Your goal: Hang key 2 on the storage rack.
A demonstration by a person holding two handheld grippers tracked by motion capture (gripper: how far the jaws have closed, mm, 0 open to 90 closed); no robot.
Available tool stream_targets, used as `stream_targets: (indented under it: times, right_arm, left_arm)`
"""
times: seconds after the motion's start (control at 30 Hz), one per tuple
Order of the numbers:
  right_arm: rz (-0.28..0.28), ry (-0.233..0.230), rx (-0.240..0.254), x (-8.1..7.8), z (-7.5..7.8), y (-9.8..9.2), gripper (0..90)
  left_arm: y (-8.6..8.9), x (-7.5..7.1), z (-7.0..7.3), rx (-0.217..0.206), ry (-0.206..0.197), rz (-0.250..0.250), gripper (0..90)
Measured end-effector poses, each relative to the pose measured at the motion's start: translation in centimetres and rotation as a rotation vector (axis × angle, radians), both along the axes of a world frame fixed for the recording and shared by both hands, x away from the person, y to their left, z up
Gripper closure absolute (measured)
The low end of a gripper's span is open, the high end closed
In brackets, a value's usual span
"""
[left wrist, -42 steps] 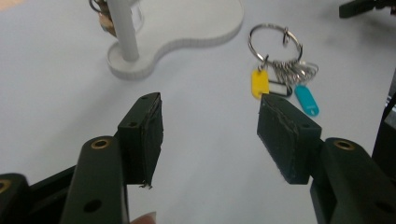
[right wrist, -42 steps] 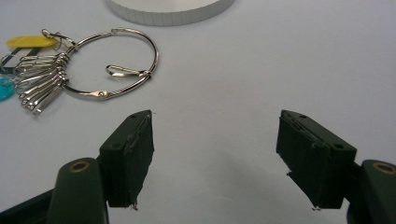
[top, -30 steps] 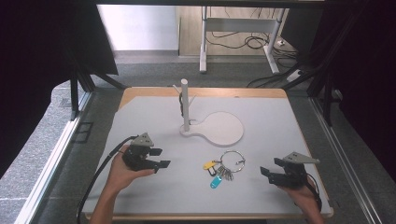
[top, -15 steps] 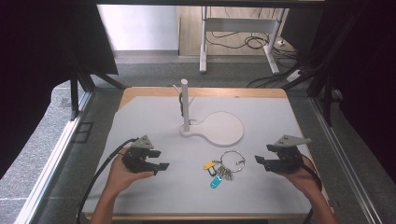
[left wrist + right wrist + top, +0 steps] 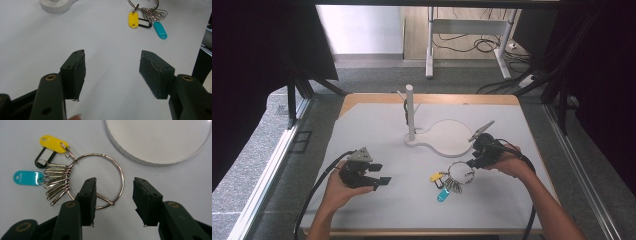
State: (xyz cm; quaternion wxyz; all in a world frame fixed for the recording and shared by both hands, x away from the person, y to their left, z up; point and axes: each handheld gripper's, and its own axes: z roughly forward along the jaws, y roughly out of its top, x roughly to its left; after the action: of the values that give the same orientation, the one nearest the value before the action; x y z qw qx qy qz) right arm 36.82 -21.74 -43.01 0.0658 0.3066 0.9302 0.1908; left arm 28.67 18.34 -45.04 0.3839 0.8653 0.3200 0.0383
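room: dark curtains on both sides, a grey floor and a desk frame with cables beyond the worktop (image 5: 362,200), which is white and matte.
stand: a white stand (image 5: 447,137), a round base with an upright post, sits mid-worktop.
key ring: the key ring (image 5: 107,181) lies flat just in front of the stand's base, with yellow tag (image 5: 52,143), teal tag (image 5: 25,178) and keys (image 5: 56,186) fanned to one side.
right gripper: the right gripper (image 5: 113,192) is over the ring; its jaws have just been closing, half-shut, one inside the ring and one outside, with the wire between them, not yet pinched.
left gripper: the left gripper (image 5: 112,72) idles well apart, jaws wide, nothing between.
tip: lower until the pads straddle the wire on its bare side, then close squarely; the thin wire may slip out.
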Motion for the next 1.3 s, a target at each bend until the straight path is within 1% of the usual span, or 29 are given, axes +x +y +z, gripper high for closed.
stream_targets:
  times: [0.17,0.23,0.33,0.47,0.57,0.63,0.73,0.77,0.87,0.9,0.93,1.0,1.1,1.17,1.3]
  right_arm:
    - [0.035,0.062,-0.075,1.5,-1.4,1.4,62.3]
    - [0.040,0.085,-0.094,1.9,-1.9,1.7,64.5]
    - [0.044,0.101,-0.126,2.6,-2.6,2.0,66.8]
    - [0.024,0.116,-0.155,3.1,-3.1,2.4,70.2]
    - [0.013,0.129,-0.166,3.4,-3.4,2.5,72.8]
    - [0.011,0.147,-0.172,3.5,-3.6,2.5,73.7]
    - [-0.002,0.153,-0.190,3.6,-4.0,2.6,76.1]
    - [-0.007,0.161,-0.192,3.7,-4.1,2.6,77.2]
    - [0.000,0.160,-0.192,3.8,-4.6,2.5,79.9]
    - [-0.005,0.163,-0.202,3.8,-4.7,2.5,80.3]
    - [-0.013,0.165,-0.208,3.8,-4.7,2.6,80.7]
    - [-0.019,0.166,-0.208,3.8,-4.9,2.6,81.0]
    - [-0.019,0.162,-0.214,3.8,-4.9,2.7,81.0]
    - [-0.046,0.177,-0.211,3.8,-4.9,2.7,81.5]
    - [-0.068,0.200,-0.196,4.1,-4.9,2.5,86.3]
  left_arm:
    - [0.0,0.0,0.0,0.000,0.004,-0.009,38.4]
    - [0.0,0.0,0.0,-0.001,0.004,-0.011,38.4]
    - [0.0,-0.1,0.1,0.000,0.005,-0.013,38.4]
    - [0.1,-0.3,0.1,-0.004,0.002,-0.012,38.3]
    - [0.1,-0.4,0.2,-0.005,0.002,-0.012,38.3]
    - [0.1,-0.4,0.1,-0.005,0.001,-0.012,38.3]
    - [0.2,-0.4,0.1,-0.004,0.002,-0.012,38.3]
    - [0.2,-0.4,0.1,-0.003,0.003,-0.011,38.3]
    - [0.2,-0.3,0.0,-0.001,0.006,-0.014,38.3]
    - [0.2,-0.4,0.0,-0.005,0.008,-0.016,38.3]
    - [0.2,-0.4,0.0,-0.020,0.011,-0.024,38.3]
    - [0.3,-0.4,0.1,-0.034,0.012,-0.025,38.3]
    - [0.3,-0.4,0.1,-0.032,0.013,-0.025,38.3]
    - [0.3,-0.4,0.0,-0.024,0.016,-0.024,38.4]
    - [0.1,-0.4,-0.1,-0.018,0.018,-0.026,38.3]
